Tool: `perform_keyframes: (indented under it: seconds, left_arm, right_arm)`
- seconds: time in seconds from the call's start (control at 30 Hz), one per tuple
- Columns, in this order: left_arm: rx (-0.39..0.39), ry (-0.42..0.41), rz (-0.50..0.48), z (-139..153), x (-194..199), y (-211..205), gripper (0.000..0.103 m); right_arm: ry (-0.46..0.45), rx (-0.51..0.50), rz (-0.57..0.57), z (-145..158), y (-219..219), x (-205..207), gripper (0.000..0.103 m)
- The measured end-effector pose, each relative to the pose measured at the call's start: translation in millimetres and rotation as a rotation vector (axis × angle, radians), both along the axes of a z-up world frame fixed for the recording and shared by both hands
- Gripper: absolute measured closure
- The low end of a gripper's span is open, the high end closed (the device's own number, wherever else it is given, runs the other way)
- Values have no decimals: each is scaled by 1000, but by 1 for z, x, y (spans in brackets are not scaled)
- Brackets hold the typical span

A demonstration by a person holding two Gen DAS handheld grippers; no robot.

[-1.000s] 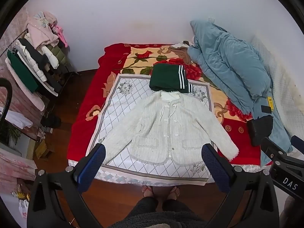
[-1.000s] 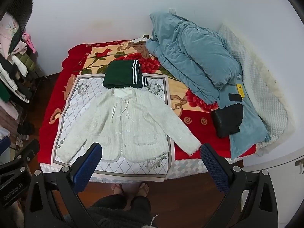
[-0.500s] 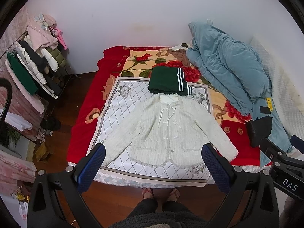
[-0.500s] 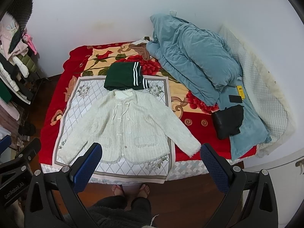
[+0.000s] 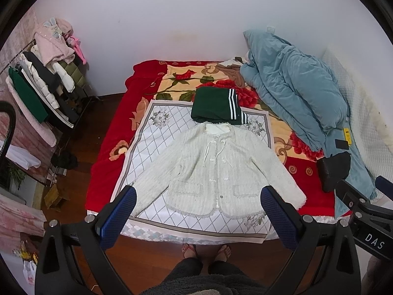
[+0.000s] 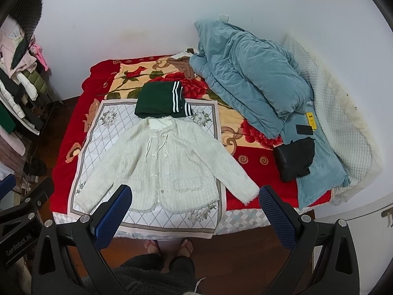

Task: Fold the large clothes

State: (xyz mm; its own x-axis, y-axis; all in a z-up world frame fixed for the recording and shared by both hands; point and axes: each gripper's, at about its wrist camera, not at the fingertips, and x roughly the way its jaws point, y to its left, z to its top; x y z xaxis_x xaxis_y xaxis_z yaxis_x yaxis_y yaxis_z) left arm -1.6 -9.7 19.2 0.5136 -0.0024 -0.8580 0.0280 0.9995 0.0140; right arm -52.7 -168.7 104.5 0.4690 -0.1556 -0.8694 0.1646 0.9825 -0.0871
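Observation:
A white fuzzy cardigan [image 5: 216, 169] lies spread flat, sleeves out, on a white diamond-patterned cloth [image 5: 147, 152] at the bed's near end; it also shows in the right wrist view [image 6: 169, 167]. A folded dark green garment with white stripes [image 5: 216, 105] lies just beyond its collar, also visible in the right wrist view [image 6: 159, 103]. My left gripper [image 5: 199, 196] is open and empty, held high above the cardigan's hem. My right gripper [image 6: 195, 194] is open and empty, above the hem and right sleeve.
A red floral blanket [image 5: 113, 132] covers the bed. A blue quilt [image 5: 294, 91] and a black item [image 5: 334, 169] lie on the right side. A clothes rack [image 5: 41, 88] stands at the left. My feet [image 5: 206, 250] stand on the wooden floor at the bed's foot.
Both views have pulled back and risen slightly; the bed and cardigan sit a little higher and farther. The garments have not moved.

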Motion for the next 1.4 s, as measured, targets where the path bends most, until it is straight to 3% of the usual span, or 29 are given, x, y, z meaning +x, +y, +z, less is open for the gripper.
perform_keyframes:
  seconds: [1.4]
  left_arm:
    - [-8, 1, -15, 4, 9, -5, 0]
  right_arm:
    - [-10, -6, 6, -2, 8, -1, 0]
